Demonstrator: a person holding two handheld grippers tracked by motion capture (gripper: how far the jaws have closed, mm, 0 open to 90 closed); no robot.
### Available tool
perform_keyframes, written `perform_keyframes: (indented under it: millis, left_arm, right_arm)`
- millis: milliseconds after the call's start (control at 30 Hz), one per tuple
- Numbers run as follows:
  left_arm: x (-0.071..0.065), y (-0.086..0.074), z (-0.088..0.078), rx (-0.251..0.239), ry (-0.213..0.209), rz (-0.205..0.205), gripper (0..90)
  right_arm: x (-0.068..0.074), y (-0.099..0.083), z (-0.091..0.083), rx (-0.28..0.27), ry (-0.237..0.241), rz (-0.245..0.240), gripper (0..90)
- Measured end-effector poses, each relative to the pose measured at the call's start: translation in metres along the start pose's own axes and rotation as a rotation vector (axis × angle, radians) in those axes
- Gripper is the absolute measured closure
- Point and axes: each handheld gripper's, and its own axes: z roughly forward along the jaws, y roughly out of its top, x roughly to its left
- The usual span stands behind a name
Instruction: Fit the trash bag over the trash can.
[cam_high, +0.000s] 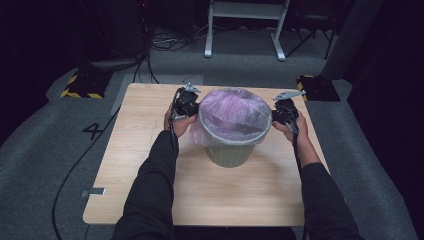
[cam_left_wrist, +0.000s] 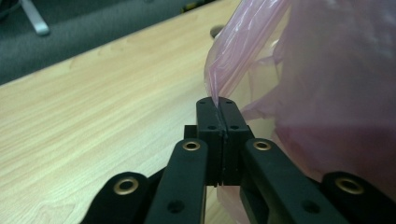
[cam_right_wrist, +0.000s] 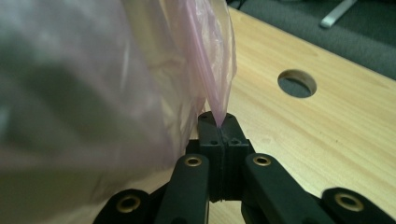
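A pale green bin (cam_high: 231, 152) stands in the middle of the wooden table (cam_high: 145, 170), lined with a thin pink plastic bag (cam_high: 234, 112) folded over its rim. My left gripper (cam_high: 192, 107) is at the bin's left side. In the left gripper view it (cam_left_wrist: 217, 105) is shut on a pinched fold of the bag (cam_left_wrist: 317, 84). My right gripper (cam_high: 280, 114) is at the bin's right side. In the right gripper view it (cam_right_wrist: 218, 122) is likewise shut on an edge of the bag (cam_right_wrist: 93, 79). Both grips sit just below the rim.
The table has a round hole (cam_right_wrist: 297, 83) near its far right corner. Beyond the table are grey carpet, a white metal frame (cam_high: 245, 30), yellow-and-black striped blocks (cam_high: 82, 85) and cables (cam_high: 75, 165) on the floor.
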Motion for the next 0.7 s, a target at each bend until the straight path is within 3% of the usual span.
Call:
perform_keyframes:
  millis: [33, 100, 133, 233, 333, 400, 500, 633, 700]
  left_arm:
    - [0.0, -0.001, -0.003, -0.014, -0.001, -0.004, 79.8]
    - [0.0, -0.003, -0.012, -0.033, -0.012, 0.03, 75.3]
    - [0.0, -0.004, -0.017, -0.044, 0.003, 0.041, 71.0]
    - [0.004, -0.008, -0.038, -0.1, 0.005, 0.039, 58.1]
    - [0.007, -0.015, -0.059, -0.133, 0.006, 0.051, 43.3]
    - [0.006, -0.02, -0.073, -0.146, 0.013, 0.053, 36.2]
    - [0.001, -0.028, -0.093, -0.19, -0.012, 0.078, 30.2]
    - [-0.014, -0.042, -0.108, -0.21, -0.053, 0.134, 25.6]
    - [-0.024, -0.048, -0.11, -0.185, -0.066, 0.174, 22.7]
  right_arm:
    - [-0.001, -0.001, -0.003, -0.013, -0.003, 0.003, 89.2]
    - [-0.001, -0.002, -0.009, -0.043, -0.013, 0.001, 87.1]
    - [-0.002, -0.003, -0.013, -0.056, -0.024, 0.0, 83.0]
    - [-0.002, -0.006, -0.025, -0.087, -0.06, -0.022, 76.3]
    - [-0.005, -0.012, -0.034, -0.108, -0.078, -0.004, 60.3]
    - [-0.006, -0.016, -0.04, -0.117, -0.057, -0.011, 54.0]
    - [-0.005, -0.021, -0.051, -0.126, -0.049, -0.043, 47.1]
    - [0.0, -0.028, -0.065, -0.15, -0.031, -0.093, 37.4]
    - [0.007, -0.031, -0.071, -0.164, -0.024, -0.126, 33.8]
